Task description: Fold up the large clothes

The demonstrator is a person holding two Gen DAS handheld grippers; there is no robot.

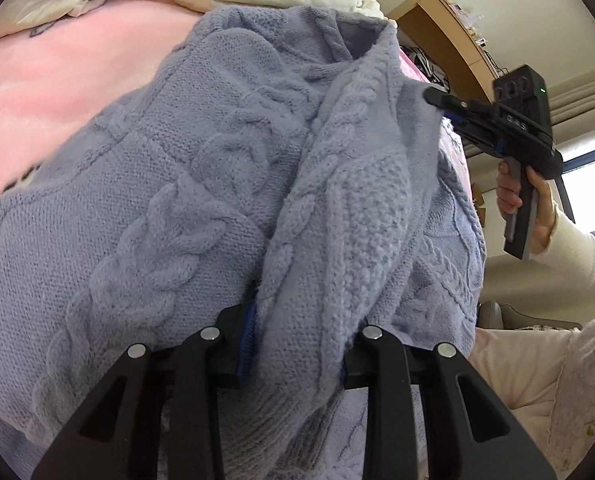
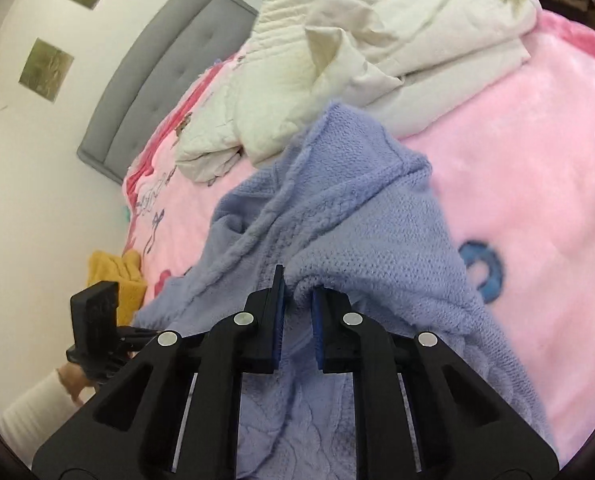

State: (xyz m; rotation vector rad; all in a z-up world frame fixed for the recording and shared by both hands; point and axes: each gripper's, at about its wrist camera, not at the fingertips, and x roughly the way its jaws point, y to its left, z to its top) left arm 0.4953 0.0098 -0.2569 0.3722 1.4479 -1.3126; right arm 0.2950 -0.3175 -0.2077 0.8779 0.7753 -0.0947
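A lavender-blue cable-knit sweater [image 1: 201,184] lies bunched on the pink blanket [image 1: 57,80] and fills the left wrist view. My left gripper [image 1: 297,344] is shut on a thick rolled fold of it, with the knit packed between the blue pads. In the right wrist view the same sweater [image 2: 337,208] drapes toward me, and my right gripper [image 2: 298,308] pinches a raised fold of its edge at the fingertips. From the left wrist view, the right gripper [image 1: 433,98] meets the sweater's right edge, held by a hand [image 1: 537,204] in a cream sleeve.
A crumpled cream quilt [image 2: 377,60] lies on the pink blanket [image 2: 517,160] beyond the sweater. A grey headboard [image 2: 157,72] stands against the wall, with a yellow cloth [image 2: 113,276] beside the bed. A wooden shelf [image 1: 445,36] and a window are at the right.
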